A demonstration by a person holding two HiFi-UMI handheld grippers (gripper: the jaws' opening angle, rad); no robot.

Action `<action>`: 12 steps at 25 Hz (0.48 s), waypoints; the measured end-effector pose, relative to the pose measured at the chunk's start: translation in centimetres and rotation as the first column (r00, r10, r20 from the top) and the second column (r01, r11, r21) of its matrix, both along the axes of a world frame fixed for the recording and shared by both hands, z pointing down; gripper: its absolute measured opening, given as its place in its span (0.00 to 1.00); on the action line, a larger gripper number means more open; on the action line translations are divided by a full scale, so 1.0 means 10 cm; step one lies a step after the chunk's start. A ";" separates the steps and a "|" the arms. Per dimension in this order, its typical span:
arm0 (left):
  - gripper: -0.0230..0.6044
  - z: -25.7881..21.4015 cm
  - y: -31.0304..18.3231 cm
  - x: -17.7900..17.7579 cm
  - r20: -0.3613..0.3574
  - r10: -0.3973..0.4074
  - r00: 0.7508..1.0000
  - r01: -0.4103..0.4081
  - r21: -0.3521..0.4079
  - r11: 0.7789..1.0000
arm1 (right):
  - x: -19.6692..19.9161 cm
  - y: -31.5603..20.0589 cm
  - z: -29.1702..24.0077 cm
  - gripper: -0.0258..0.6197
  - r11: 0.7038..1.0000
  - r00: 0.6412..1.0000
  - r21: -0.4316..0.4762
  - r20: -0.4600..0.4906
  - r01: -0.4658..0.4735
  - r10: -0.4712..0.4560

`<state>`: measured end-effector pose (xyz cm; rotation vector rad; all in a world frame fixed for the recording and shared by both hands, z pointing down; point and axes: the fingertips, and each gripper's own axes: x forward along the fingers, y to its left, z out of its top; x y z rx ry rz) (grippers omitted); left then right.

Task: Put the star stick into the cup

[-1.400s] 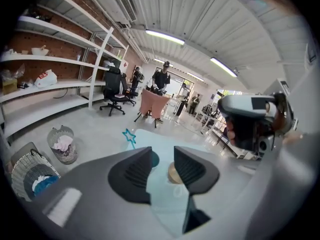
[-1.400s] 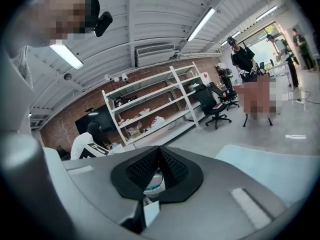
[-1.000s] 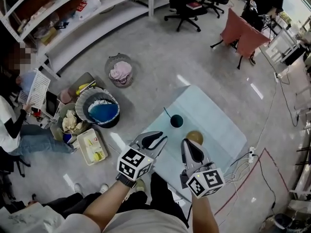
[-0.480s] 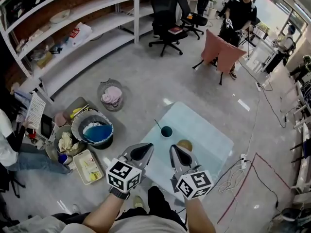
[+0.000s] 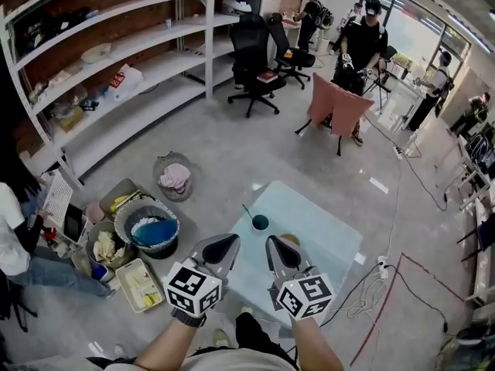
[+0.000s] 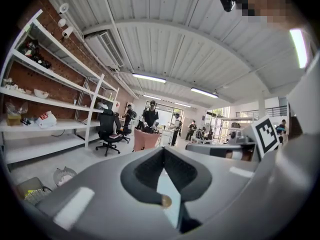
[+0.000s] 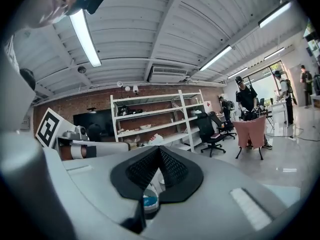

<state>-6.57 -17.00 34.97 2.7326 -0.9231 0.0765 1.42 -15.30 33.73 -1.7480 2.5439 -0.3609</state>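
Observation:
A small dark teal cup (image 5: 261,222) stands near the far left corner of the pale blue table (image 5: 325,242). A thin dark stick (image 5: 247,212) leans out of the cup toward the upper left; its star end is too small to make out. My left gripper (image 5: 232,240) and right gripper (image 5: 272,242) hang side by side above the table's near part, both pointing nearly level. Both are shut with nothing between the jaws, which the left gripper view (image 6: 162,151) and the right gripper view (image 7: 159,149) confirm. A brown round thing (image 5: 291,239) peeks out behind the right gripper.
On the floor to the left are a wire basket with pink cloth (image 5: 175,178), a black bin with blue contents (image 5: 148,229) and a tray (image 5: 143,284). White shelves (image 5: 116,68), an office chair (image 5: 251,60), a pink-draped chair (image 5: 336,107) and standing people fill the back. Cables (image 5: 371,284) lie on the right.
Both grippers have risen away from the table, which looks smaller and farther. The left jaws, apart a second ago, have closed on nothing. The cup and stick have not moved.

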 end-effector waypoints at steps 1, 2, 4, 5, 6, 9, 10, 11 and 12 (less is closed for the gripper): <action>0.05 -0.05 0.02 -0.02 -0.003 -0.003 1.000 0.003 0.010 1.000 | -0.01 0.03 -0.04 0.06 1.000 1.000 0.007 -0.001 -0.001 0.001; 0.05 -0.10 0.04 -0.04 -0.008 -0.004 1.000 0.004 0.019 1.000 | -0.02 0.05 -0.08 0.06 1.000 1.000 0.014 -0.002 -0.003 0.003; 0.05 -0.19 0.08 -0.07 -0.016 -0.006 1.000 0.006 0.034 0.999 | -0.03 0.09 -0.16 0.06 1.000 1.000 0.027 -0.009 -0.009 0.009; 0.05 -0.23 0.09 -0.08 -0.017 -0.007 1.000 0.007 0.041 0.999 | -0.03 0.10 -0.21 0.06 0.999 1.000 0.033 -0.013 -0.012 0.012; 0.05 -0.26 0.10 -0.09 -0.017 -0.007 1.000 0.008 0.047 0.999 | -0.03 0.12 -0.25 0.06 0.999 1.000 0.040 -0.016 -0.014 0.015; 0.05 -0.35 0.16 -0.13 -0.020 -0.008 1.000 0.009 0.060 0.998 | -0.04 0.18 -0.37 0.06 0.998 0.999 0.059 -0.026 -0.021 0.022; 0.05 -0.37 0.17 -0.13 -0.022 -0.008 1.000 0.009 0.065 0.998 | -0.04 0.20 -0.39 0.06 0.998 0.999 0.065 -0.031 -0.023 0.025; 0.05 -0.40 0.18 -0.14 -0.022 -0.008 1.000 0.010 0.072 0.997 | -0.05 0.21 -0.41 0.06 0.997 0.999 0.069 -0.036 -0.024 0.026; 0.05 -0.42 0.19 -0.16 -0.022 -0.010 1.000 0.011 0.080 0.997 | -0.06 0.22 -0.42 0.06 0.997 0.999 0.072 -0.039 -0.025 0.028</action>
